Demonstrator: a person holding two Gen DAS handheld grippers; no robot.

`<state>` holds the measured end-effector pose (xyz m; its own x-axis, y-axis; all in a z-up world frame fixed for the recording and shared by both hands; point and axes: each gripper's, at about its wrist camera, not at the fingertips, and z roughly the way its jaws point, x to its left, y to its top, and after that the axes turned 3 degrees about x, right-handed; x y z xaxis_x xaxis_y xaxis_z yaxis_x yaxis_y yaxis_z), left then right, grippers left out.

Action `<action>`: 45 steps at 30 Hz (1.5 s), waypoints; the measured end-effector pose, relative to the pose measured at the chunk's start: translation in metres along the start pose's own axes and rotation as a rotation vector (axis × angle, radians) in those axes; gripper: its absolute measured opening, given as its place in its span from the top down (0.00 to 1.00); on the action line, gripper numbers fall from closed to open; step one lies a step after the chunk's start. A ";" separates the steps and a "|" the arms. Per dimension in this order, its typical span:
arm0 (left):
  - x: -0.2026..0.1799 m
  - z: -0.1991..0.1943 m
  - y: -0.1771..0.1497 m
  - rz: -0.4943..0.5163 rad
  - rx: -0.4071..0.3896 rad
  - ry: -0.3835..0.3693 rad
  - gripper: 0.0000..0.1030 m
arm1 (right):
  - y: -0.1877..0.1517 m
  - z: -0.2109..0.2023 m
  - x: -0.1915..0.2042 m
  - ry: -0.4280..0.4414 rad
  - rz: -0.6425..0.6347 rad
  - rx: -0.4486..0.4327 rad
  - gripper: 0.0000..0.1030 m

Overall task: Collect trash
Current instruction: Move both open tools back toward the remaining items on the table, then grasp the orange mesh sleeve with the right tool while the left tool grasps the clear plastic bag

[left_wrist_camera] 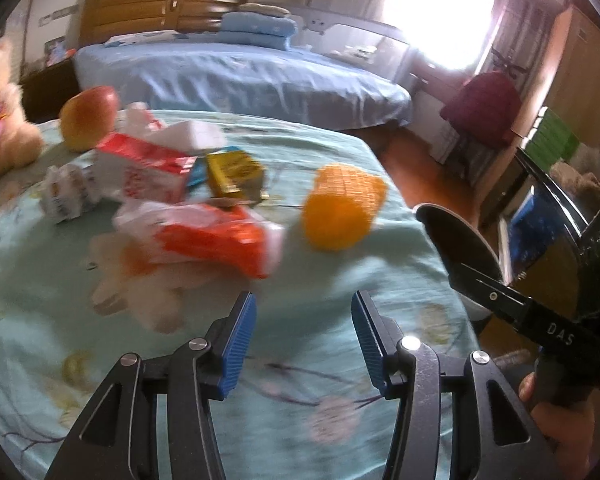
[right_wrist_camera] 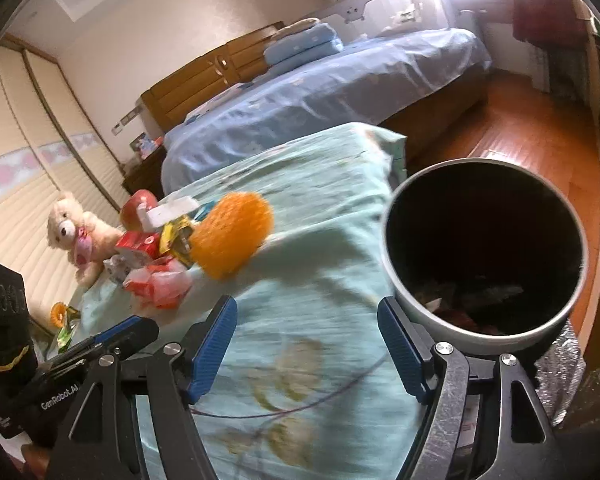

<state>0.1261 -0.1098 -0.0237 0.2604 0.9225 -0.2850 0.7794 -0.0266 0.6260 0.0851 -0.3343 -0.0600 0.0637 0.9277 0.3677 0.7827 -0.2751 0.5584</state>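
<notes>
The left tongs (left_wrist_camera: 303, 312) were spread wide with nothing between the ribbed blue pads (left_wrist_camera: 240, 344), hovering over a bench (left_wrist_camera: 380, 264) draped in a pale green floral cloth. The right tongs (right_wrist_camera: 307, 320) were likewise spread and empty, their blue pads (right_wrist_camera: 216, 344) above the same cloth.

The trash lay clustered on the cloth ahead of the left tongs:
- a crumpled orange-and-white plastic wrapper (left_wrist_camera: 216, 240), nearest the tongs;
- a red-and-white carton (left_wrist_camera: 144, 168) lying on its side behind it;
- a small gold foil box (left_wrist_camera: 234, 172) beside the carton;
- a crushed white paper pack (left_wrist_camera: 66, 196) to the left;
- a white rectangular block (left_wrist_camera: 192, 136) at the rear.

An orange cylinder (left_wrist_camera: 342, 208) with a gridded surface lay on its side to the right of the cluster, apart from it. A round red-yellow apple (left_wrist_camera: 89, 117) sat behind the trash, and a plush bear (left_wrist_camera: 0, 120) at the far left edge.

A cylindrical bin (right_wrist_camera: 404, 280) with a pale outer wall and dark interior stood just beside the bench edge, close to the right tongs; some scraps were visible at its bottom. A bed with blue sheets (right_wrist_camera: 320, 96) stood beyond.
</notes>
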 end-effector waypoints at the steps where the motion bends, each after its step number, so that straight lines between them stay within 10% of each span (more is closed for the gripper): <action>1: 0.005 -0.002 -0.002 -0.006 -0.001 0.007 0.52 | 0.000 0.003 0.005 0.008 -0.007 0.005 0.28; 34: 0.063 0.037 0.039 -0.263 0.038 -0.002 0.50 | 0.037 0.065 0.037 0.117 0.050 0.042 0.29; 36: 0.062 0.043 0.041 -0.254 0.041 -0.014 0.66 | 0.038 0.074 0.035 0.127 0.061 0.058 0.36; 38: 0.057 0.046 0.043 -0.223 0.033 -0.010 0.80 | 0.038 0.085 0.036 0.132 0.063 0.088 0.68; 45: 0.035 0.041 0.039 -0.106 0.005 0.008 0.93 | 0.031 0.075 0.042 0.104 0.003 0.075 0.79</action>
<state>0.1883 -0.0944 -0.0388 0.1721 0.9233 -0.3433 0.8049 0.0691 0.5894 0.1589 -0.2849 -0.0831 0.0043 0.8946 0.4468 0.8270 -0.2544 0.5013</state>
